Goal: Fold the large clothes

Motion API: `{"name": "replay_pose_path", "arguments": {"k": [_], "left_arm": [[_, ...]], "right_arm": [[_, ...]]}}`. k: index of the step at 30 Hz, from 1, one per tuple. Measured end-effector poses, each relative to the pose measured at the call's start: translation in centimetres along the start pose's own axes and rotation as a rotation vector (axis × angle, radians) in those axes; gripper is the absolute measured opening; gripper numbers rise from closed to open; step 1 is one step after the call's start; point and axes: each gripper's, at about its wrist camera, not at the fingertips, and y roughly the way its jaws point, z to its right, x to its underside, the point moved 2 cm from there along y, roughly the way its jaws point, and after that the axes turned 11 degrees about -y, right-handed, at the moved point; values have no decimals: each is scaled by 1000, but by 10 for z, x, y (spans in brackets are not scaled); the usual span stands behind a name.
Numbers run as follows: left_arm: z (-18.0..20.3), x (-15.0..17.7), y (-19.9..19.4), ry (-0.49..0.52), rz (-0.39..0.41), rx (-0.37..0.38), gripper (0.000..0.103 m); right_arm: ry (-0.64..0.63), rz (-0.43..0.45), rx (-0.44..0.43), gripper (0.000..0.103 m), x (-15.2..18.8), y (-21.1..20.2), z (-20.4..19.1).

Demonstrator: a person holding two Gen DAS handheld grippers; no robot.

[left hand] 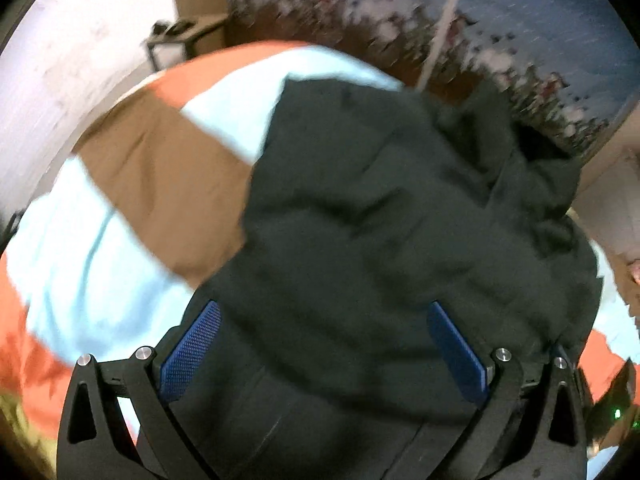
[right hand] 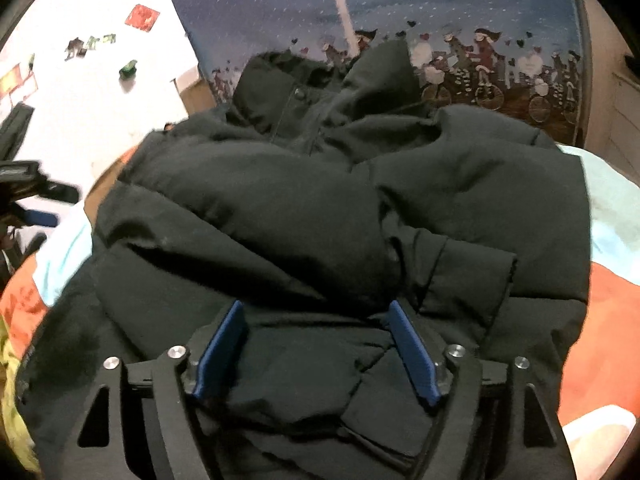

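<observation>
Backdrop: blue curtain (right hand: 440, 8) printed with small figures and bicycles along its hem, hanging behind the bed; white wall (right hand: 100, 80) to the left with stickers.
Surface: bedspread (left hand: 132, 168) in blocks of pale blue, brown and orange.
Jacket (right hand: 320, 200): black, padded, spread over the bedspread; hood and collar bunched at the far end near the curtain; one sleeve folded across the body, cuff lying right of centre in the right wrist view.
Left gripper (left hand: 324, 344): jaws spread wide, blue pads (left hand: 192, 352) far apart, clamping nothing; pointed forward and down along the near part of the jacket, dark fabric filling the gap between the fingers; contact with the cloth unclear through blur.
Right gripper (right hand: 318, 344): jaws likewise parted, blue pads (right hand: 224, 348) apart, clamping nothing; held low over the jacket's near hem, aimed toward the hood; folded fabric lies between and under the fingers.
Left gripper in right wrist view (right hand: 32, 200): at the far left edge beside the jacket's side, blurred.
Other: cardboard box (left hand: 200, 4) and a small stand (left hand: 176, 40) against the wall beyond the bed.
</observation>
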Motion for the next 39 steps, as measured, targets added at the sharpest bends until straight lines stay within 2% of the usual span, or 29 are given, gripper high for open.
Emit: {"name": "replay_pose_path", "arguments": {"k": [3,7,12,15,20,22,23,24,25,26,27,28,29,30,31,33,39], "left_arm": [[27,-27,12,55,84,84,102],[64,-65,32,114,191,195,102],[108,-103,60,184,221,273,102],[139,-118,80,228,236,265,102],[172,-136,97,293,255,218,101],[180,-140,103,317,265,183,99],[182,-140,105,325,267,182,91],[183,-139,108,338,262,186,71],[184,-140,112,345,250,181,61],[184,-141,118,353,225,165,46],[182,-140,120,353,210,164,33],[180,-138,122,350,198,174,27],[177,-137,122,344,188,192,18],[174,-136,122,334,186,209,14],[169,-135,120,325,190,225,12],[162,-132,113,311,196,243,9],[126,-121,79,252,238,325,7]], "right_arm": [[49,34,52,85,-22,-8,15],[152,24,108,88,-63,-1,49],[301,31,187,88,-115,27,95],[352,75,199,88,-141,35,107],[339,58,222,88,-194,59,108],[343,45,235,88,-203,68,109],[351,40,247,88,-206,73,110],[356,39,253,87,-206,77,111],[362,34,266,81,-206,82,111],[362,25,273,75,-205,85,111],[362,17,276,61,-204,88,112],[360,2,279,51,-201,91,112],[361,6,275,45,-199,92,112],[363,14,267,32,-197,91,111],[362,16,264,24,-197,89,110],[331,29,268,17,-195,83,102],[188,90,258,13,-193,41,71]]}}
